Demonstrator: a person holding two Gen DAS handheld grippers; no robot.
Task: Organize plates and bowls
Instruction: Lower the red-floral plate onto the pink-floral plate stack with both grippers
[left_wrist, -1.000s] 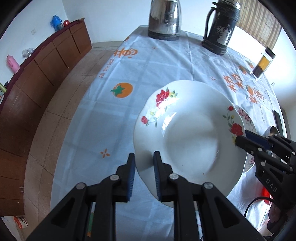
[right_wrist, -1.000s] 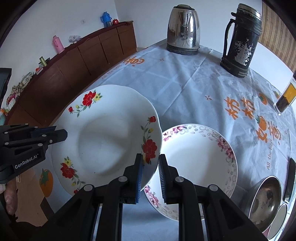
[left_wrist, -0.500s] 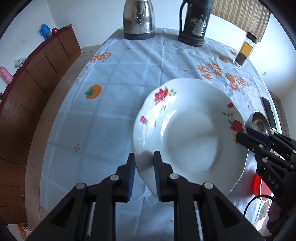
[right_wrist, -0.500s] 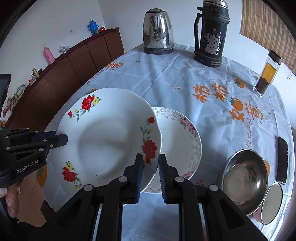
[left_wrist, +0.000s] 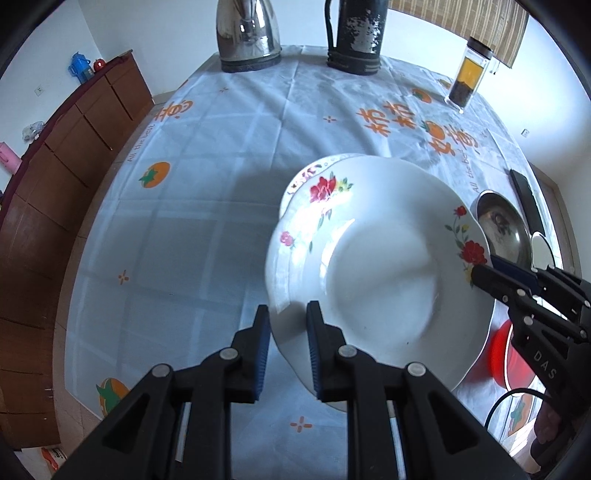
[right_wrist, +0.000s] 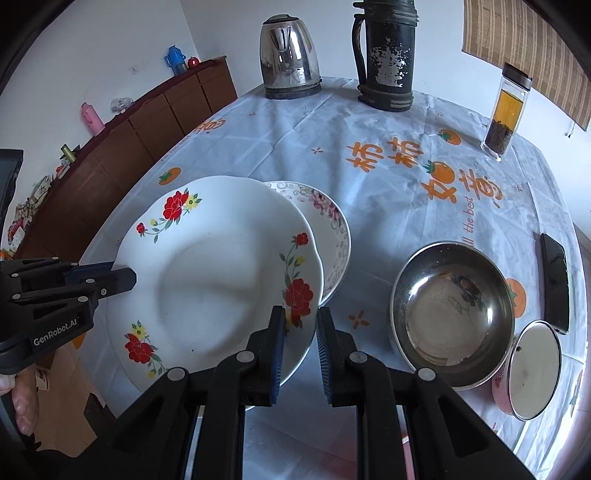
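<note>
Across the tablecloth (right_wrist: 369, 122), the red-flowered plate (right_wrist: 221, 273) has been carried over the pink-rimmed plate (right_wrist: 332, 229). Its rim is pinched by the left gripper (left_wrist: 288, 325) and the right gripper (right_wrist: 300, 328); stacking seems close.

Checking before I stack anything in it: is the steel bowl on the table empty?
Empty, as far as it shows. The steel bowl sits upright on the tablecloth, its bare bottom showing only reflections and a few small marks.

Glossy ceramic plate (right_wrist: 221, 273); shiny steel bowl (right_wrist: 452, 314); worn matt flask (right_wrist: 386, 55).
</note>
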